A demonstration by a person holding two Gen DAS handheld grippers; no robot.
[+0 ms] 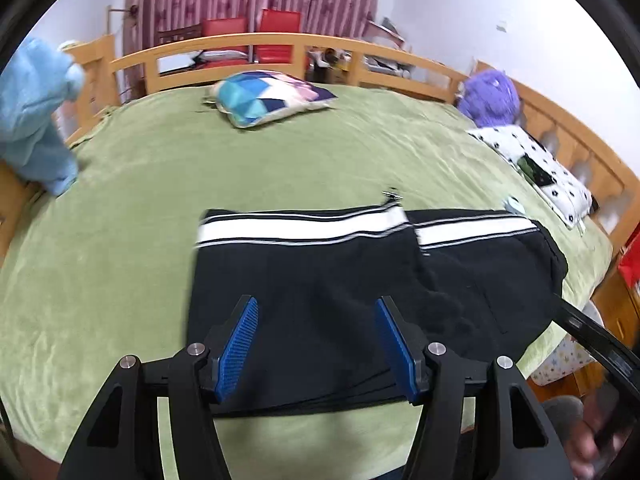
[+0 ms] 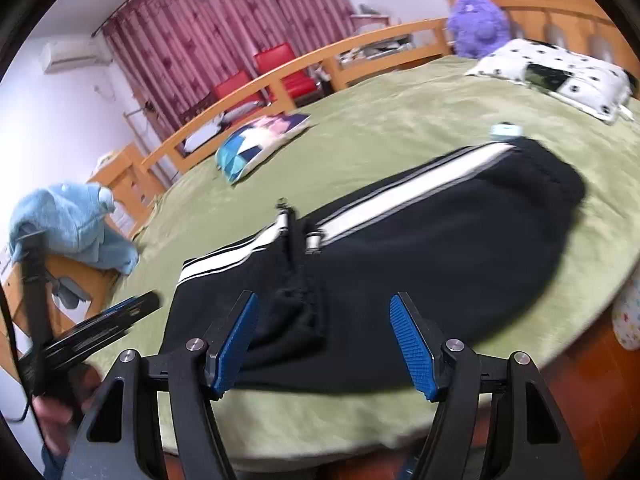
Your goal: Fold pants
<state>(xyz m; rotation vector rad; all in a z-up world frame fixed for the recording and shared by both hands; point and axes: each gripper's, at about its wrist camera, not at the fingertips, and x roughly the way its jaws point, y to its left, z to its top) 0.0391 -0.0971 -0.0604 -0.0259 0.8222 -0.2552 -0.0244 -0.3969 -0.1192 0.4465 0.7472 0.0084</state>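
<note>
Pants: black, with a white side stripe edged in thin pale lines, lying on the green bed cover close to the near edge of the bed. Nearest to the onlooker, the left hand-held gripper hangs over the near hem of the cloth, blue pads wide apart, nothing between them; the fabric lies directly ahead of it and below. The right hand-held gripper is likewise spread wide and empty, poised over the near edge further along the garment. Long axis of the pants runs left to right across both views, roughly along the bed edge, so each hand-held gripper faces the cloth broadside. Judgement: the garment is already doubled, since one layer overlaps another where the stripe breaks, with a zip pull showing at that step. The left hand-held gripper sits nearer the overlapped end, the right nearer the bulkier, rounded end. The next fold probably turns on taking one end and carrying it along the long axis. The cloth looks soft and thick, a little rumpled at the overlap. Beyond it: a blue patterned cushion, a spotted pillow, a purple plush toy, the wooden bed rail.
</note>
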